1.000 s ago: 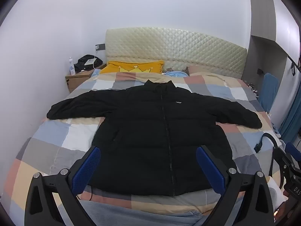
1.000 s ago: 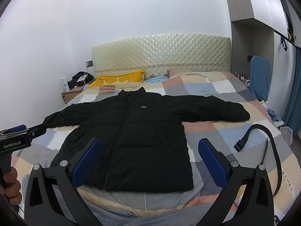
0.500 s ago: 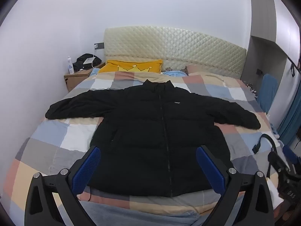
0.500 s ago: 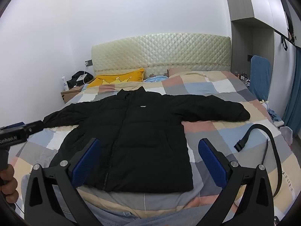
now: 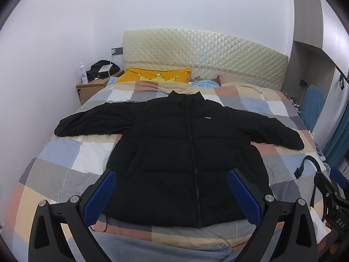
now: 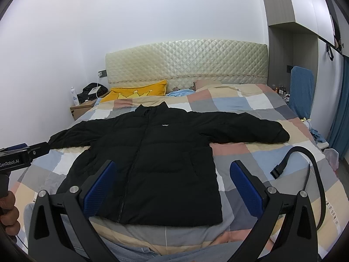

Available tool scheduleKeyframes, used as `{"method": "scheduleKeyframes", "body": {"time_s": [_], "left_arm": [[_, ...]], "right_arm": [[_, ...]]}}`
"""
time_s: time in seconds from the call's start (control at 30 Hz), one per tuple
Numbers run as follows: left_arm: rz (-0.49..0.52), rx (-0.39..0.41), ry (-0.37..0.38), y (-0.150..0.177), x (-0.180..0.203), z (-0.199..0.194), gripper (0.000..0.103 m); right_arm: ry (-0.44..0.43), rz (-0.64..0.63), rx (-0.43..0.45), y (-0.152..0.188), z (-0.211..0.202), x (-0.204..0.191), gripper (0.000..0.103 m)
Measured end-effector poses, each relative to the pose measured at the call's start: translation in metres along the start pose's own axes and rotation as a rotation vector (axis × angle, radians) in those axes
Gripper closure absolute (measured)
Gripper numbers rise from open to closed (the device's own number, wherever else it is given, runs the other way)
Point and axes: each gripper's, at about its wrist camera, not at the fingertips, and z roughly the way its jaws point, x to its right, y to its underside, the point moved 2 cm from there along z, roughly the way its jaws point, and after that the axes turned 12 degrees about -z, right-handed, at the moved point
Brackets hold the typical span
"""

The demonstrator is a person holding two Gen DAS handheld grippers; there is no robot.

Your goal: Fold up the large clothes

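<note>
A black puffer jacket lies flat, front up and zipped, on the checked bedspread, both sleeves spread out sideways. It also shows in the right wrist view. My left gripper is open and empty, held above the jacket's hem at the foot of the bed. My right gripper is open and empty, also above the hem, slightly to the right. Neither touches the jacket. The right gripper shows at the far right edge of the left wrist view.
A black strap with a buckle lies on the bed right of the jacket. A yellow crown pillow leans at the quilted headboard. A nightstand with a bottle stands at the far left. A blue chair stands on the right.
Both views have shifted only slightly. The right gripper has moved a little at the edge of the left wrist view. The jacket has not moved.
</note>
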Motion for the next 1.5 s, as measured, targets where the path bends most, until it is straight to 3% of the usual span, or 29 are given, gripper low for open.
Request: {"method": "scheduleKeyframes", "body": {"time_s": [0.37,0.77,1.23,1.5], "left_arm": [[-0.007,-0.005,0.015,-0.001,-0.001,-0.002,0.0],[0.017,-0.011,-0.02,0.001,0.003,0.002,0.0],[0.004,-0.001,0.005,0.004,0.004,-0.001,0.0],[0.029,0.045,0.074,-0.014,0.027,-0.002,0.0]], "right_arm": [[-0.01,0.001,0.004,-0.004,-0.001,-0.002,0.0],[-0.007,-0.002,0.005,-0.005,-0.001,-0.002,0.0],[0.0,0.008,-0.001,-0.01,-0.003,-0.001,0.0],[0.015,0.017,0.028,-0.038,0.0,0.005,0.0]]}}
